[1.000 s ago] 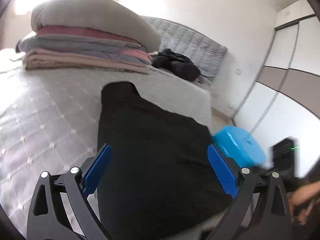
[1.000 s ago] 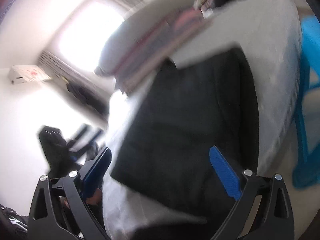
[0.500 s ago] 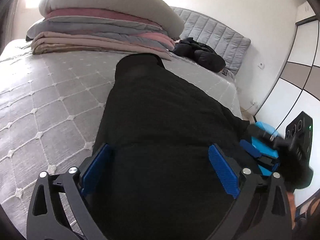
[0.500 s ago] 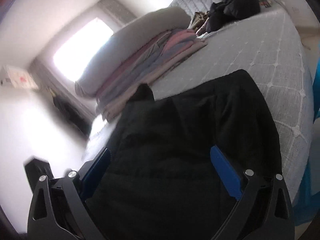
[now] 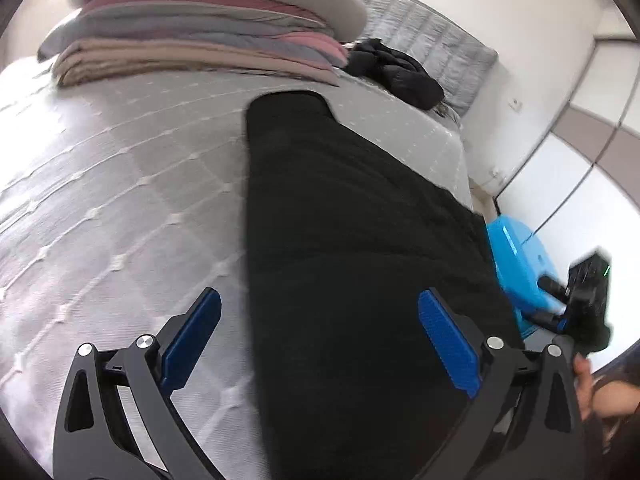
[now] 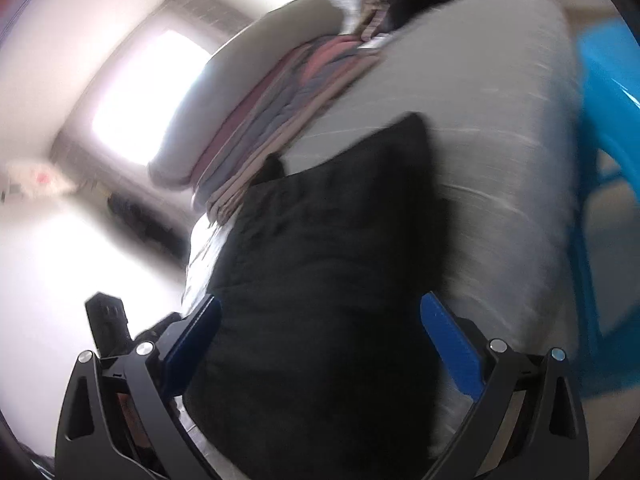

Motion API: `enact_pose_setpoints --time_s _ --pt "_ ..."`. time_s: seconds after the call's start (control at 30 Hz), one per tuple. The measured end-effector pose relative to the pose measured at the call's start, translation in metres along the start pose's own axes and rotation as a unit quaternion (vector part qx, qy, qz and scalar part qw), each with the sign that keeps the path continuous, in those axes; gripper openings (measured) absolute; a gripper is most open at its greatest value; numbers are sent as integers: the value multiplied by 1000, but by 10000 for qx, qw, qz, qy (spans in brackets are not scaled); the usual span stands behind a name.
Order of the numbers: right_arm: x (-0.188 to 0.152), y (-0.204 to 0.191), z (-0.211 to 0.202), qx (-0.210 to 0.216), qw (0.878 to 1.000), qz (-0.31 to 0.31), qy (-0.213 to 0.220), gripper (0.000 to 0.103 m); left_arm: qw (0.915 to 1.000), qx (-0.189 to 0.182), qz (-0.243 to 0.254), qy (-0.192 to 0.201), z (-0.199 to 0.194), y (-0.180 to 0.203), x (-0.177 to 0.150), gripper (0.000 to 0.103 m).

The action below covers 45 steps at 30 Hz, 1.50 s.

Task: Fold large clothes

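- The long black fabric garment (image 5: pixel 352 264) lies flat on the grey quilted bedspread (image 5: pixel 120 208), running from the near edge of the bed toward the stack of folded pink, grey and beige blankets (image 5: pixel 200 40) at the far end.
- The left gripper (image 5: pixel 320 340) hovers over the near end of the garment with its blue-padded fingers (image 5: pixel 192 336) spread wide; nothing is pinched.
- The right gripper (image 6: pixel 320 340) is likewise spread and empty, positioned over the same near end; its view is motion-blurred, so contact with the cloth cannot be confirmed.
- Risk: closing on a single layer. The dark fabric hides its own edges and layers, so a grasp may lift only the top ply and open the garment instead of folding it.
- Risk: uneven grasp points. If the two grippers take hold at different positions along the hem, the fold line is likely to skew.
- Risk: pinching the bedspread with the cloth, which would drag the cover.
- Risk: the garment's right edge lies near the bed edge, above the bright blue plastic stool (image 5: pixel 520 264); a sideways pull may slide it off.
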State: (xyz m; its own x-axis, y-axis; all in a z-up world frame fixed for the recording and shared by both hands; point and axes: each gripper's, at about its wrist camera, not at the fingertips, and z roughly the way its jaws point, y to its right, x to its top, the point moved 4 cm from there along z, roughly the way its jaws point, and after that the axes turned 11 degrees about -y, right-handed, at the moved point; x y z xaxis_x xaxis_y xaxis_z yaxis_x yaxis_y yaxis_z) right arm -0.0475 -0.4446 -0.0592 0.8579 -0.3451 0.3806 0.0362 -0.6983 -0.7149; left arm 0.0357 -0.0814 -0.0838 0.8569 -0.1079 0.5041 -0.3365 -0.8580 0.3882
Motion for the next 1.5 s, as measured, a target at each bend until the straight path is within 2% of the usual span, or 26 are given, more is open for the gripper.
enact_pose_setpoints --time_s 0.1,0.17,0.27,0.37,0.53,0.67,0.73,0.8,0.87,0.93,1.0,1.07,1.1,1.13,1.17,1.2,1.23,1.33,1.43,1.5 --pt "-7 35 -17 96 9985 535 -48 96 9980 -198 -559 -204 -5 -39 12 95" --pt "-9 52 -11 292 9957 844 -245 96 9951 -305 -797 -499 3 -57 14 95" --pt "-13 58 3 782 9901 1068 -476 96 9920 -447 -824 -843 22 -62 13 95" --pt "-13 56 17 977 9862 1169 -642 96 9902 -551 -653 -1102 42 -53 10 95" --pt "-13 58 35 1146 9817 1302 -791 96 9857 -946 -815 -1129 54 -55 19 95" --pt "-5 54 42 1149 9822 1255 -800 96 9897 -703 -799 -959 54 -59 30 95" --pt "-1 56 50 1092 9822 1265 -862 97 9844 -969 -985 -1090 62 -62 33 95" --pt "-1 51 52 1158 9815 1197 -941 97 9700 -1588 -1192 -1402 77 -59 32 95" --pt "-3 33 57 1668 9735 1007 -1200 97 9533 -2091 -1187 -1826 92 -50 29 95" --pt "-3 25 57 1371 9796 790 -1237 97 9556 -2075 -1010 -1833 95 -41 31 95" --pt "-2 29 68 1212 9788 873 -1404 97 9520 -2140 -940 -1974 104 -33 32 95" --pt "0 27 77 1440 9739 1003 -1442 98 9544 -2102 -881 -1930 107 -28 34 95" --pt "1 21 79 1363 9756 917 -1457 98 9599 -1988 -788 -1812 102 -26 35 92" --pt "2 13 79 1329 9769 824 -1458 98 9694 -1739 -581 -1635 91 -20 35 78" --pt "3 3 76 1395 9770 748 -1429 98 9763 -1549 -356 -1468 82 -15 38 67" --pt "5 -5 73 1480 9766 691 -1401 98 9818 -1399 -102 -1279 70 -7 42 64" --pt "8 -18 70 1597 9756 601 -1385 98 9837 -1362 18 -1172 61 -2 45 59" --pt "14 -66 76 1643 9735 176 -1581 98 9865 -1328 194 -940 23 1 53 59" --pt "8 -110 106 1497 9662 -276 -2079 98 9899 -982 200 -999 -16 -28 52 62" --pt "-7 -128 143 1203 9510 -533 -2797 98 9888 -831 141 -1230 -24 -58 44 69"
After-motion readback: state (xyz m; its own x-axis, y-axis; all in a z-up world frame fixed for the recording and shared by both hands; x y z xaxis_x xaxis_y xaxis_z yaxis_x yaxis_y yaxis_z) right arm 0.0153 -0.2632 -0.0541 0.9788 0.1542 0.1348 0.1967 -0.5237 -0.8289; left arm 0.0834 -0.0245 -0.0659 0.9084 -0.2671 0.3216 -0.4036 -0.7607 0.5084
